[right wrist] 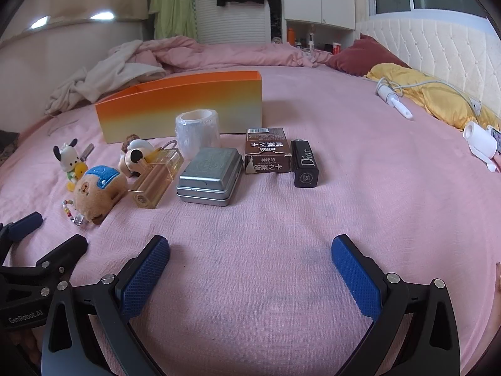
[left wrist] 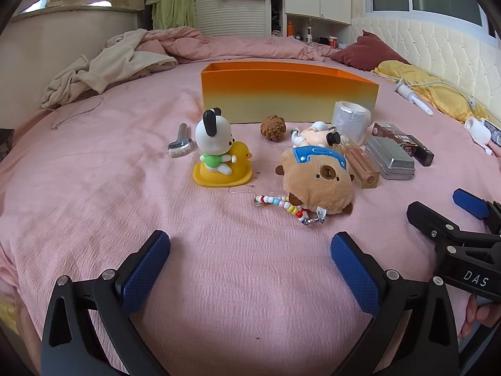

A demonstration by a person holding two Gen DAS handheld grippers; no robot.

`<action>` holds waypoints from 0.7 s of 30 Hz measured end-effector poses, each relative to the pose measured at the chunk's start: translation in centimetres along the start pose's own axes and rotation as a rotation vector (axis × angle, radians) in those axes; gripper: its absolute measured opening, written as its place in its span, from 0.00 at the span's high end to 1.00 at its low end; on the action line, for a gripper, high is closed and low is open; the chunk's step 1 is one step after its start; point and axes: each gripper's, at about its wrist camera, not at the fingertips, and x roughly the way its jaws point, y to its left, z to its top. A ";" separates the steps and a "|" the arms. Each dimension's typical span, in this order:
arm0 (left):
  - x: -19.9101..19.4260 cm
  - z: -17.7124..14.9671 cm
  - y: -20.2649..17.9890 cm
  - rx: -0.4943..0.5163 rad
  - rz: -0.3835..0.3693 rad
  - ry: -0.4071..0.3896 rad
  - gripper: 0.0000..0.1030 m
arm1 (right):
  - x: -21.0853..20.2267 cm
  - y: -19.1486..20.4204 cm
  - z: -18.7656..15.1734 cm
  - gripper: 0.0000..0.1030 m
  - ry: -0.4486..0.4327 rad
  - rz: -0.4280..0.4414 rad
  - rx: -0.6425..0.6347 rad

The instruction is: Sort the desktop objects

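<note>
I have both tongs spread wide and gripping nothing, the left gripper [left wrist: 250, 266] and right gripper [right wrist: 250, 269] hovering side by side over the pink bedspread [left wrist: 219, 282]. Just ahead of my left fingers lie the capybara plush [left wrist: 317, 180] and the dog-on-duck figurine [left wrist: 219, 159]. Ahead of my right sit the metal tin [right wrist: 209, 177], brown card box [right wrist: 266, 150] and black lipstick [right wrist: 304, 163], with the orange box [right wrist: 188, 106] well beyond them all.
</note>
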 end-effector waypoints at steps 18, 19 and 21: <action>0.3 0.2 -0.3 -0.025 0.029 0.017 0.00 | 0.1 -0.4 0.1 0.00 0.000 -0.002 -0.010; 0.3 0.2 -0.3 -0.026 0.029 0.017 0.00 | 0.1 -0.4 0.1 0.00 0.001 -0.002 -0.011; 0.2 0.1 -0.3 -0.027 0.029 0.016 0.00 | 0.1 -0.4 0.1 0.00 0.001 -0.002 -0.011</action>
